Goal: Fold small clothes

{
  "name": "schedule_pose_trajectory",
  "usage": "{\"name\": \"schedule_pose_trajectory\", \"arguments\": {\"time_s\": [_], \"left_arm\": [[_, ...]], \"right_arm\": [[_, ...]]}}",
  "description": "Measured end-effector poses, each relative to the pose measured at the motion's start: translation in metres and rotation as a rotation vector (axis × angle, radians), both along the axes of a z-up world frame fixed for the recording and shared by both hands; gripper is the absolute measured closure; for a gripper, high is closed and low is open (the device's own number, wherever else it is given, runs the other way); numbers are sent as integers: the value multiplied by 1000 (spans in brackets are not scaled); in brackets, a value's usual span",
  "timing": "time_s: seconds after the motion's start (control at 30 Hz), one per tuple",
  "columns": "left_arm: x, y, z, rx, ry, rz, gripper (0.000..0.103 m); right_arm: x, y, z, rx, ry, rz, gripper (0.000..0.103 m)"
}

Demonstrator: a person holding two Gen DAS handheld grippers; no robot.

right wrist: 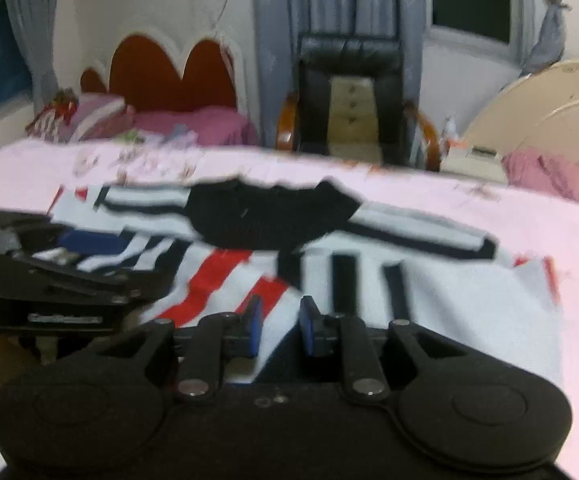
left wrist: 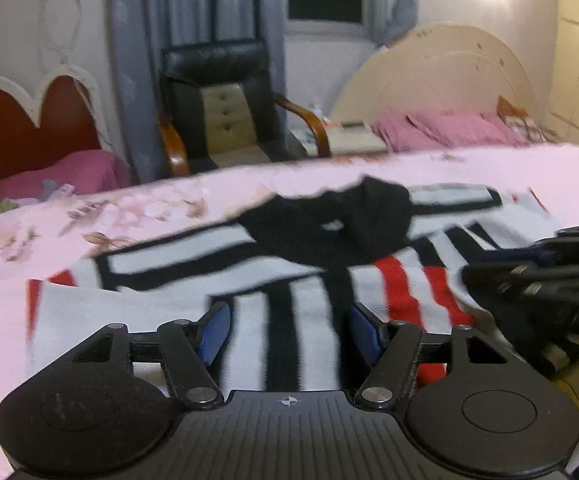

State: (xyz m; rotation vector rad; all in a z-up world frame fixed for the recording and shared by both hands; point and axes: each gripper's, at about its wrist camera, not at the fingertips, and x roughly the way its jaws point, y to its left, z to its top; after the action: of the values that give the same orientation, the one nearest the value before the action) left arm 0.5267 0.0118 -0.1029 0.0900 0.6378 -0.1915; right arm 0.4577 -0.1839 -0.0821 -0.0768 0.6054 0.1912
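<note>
A small white garment [left wrist: 193,308] with black and red stripes and a black collar lies spread on the pink sheet [left wrist: 89,216]; it also shows in the right wrist view [right wrist: 469,304]. My left gripper [left wrist: 285,334] is open, its blue pads over the garment's near edge. My right gripper [right wrist: 280,330] has its pads a narrow gap apart over the striped cloth, nothing clamped between them. Each gripper shows in the other's view, the right one [left wrist: 529,276] at the right edge, the left one [right wrist: 49,280] at the left.
The pink floral sheet covers a bed [right wrist: 569,232]. Behind it stand a black armchair with wooden arms [left wrist: 225,112], grey curtains [left wrist: 193,20], a red scalloped headboard [left wrist: 29,128] and a cream headboard [left wrist: 441,76] with pink bedding.
</note>
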Motion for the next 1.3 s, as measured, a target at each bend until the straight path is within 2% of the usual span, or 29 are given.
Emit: {"name": "schedule_pose_trajectory", "arguments": {"time_s": [0.1,0.17,0.2,0.23,0.27,0.37,0.57,0.67,0.73,0.9,0.97,1.07,1.13,1.2,1.23,1.3], "left_arm": [[3,20,0,-38,-16,51,38],[12,26,-8,-28,41,70,38],[14,27,-12,-30,51,65,38],[15,26,-14,-28,45,65,36],[15,25,-14,-22,45,66,36],[11,26,-7,-34,39,79,36],[-28,33,8,-55,-7,56,36],[-50,33,6,-79,4,38,36],[-62,31,2,-67,13,37,36],[-65,31,-16,-49,46,94,35],[-65,31,-16,-40,47,93,34],[-69,41,-14,-35,55,118,34],[-73,55,-16,-33,59,136,34],[-76,60,-17,-33,57,122,34],[-75,56,-18,-7,55,117,34],[-72,49,-19,17,52,133,34]], "right_arm": [[8,-25,7,24,-25,-84,83],[17,-40,8,22,-32,-140,82],[25,-47,5,9,-9,-173,84],[35,-53,-3,-4,52,-203,88],[41,-58,-9,4,85,-203,88],[40,-59,-2,6,79,-191,88],[-9,-58,17,48,-17,-144,82],[-30,-44,17,69,-11,-76,81],[-43,-29,16,70,-12,-20,80],[-46,8,0,5,8,41,77],[-40,17,-12,-34,47,33,77],[-48,15,-14,-87,26,31,77],[-51,3,-11,-122,28,-27,77],[-51,-24,-12,-77,50,-85,76],[-51,-32,-14,-38,60,-95,71],[-48,-41,-15,12,82,-96,71]]}}
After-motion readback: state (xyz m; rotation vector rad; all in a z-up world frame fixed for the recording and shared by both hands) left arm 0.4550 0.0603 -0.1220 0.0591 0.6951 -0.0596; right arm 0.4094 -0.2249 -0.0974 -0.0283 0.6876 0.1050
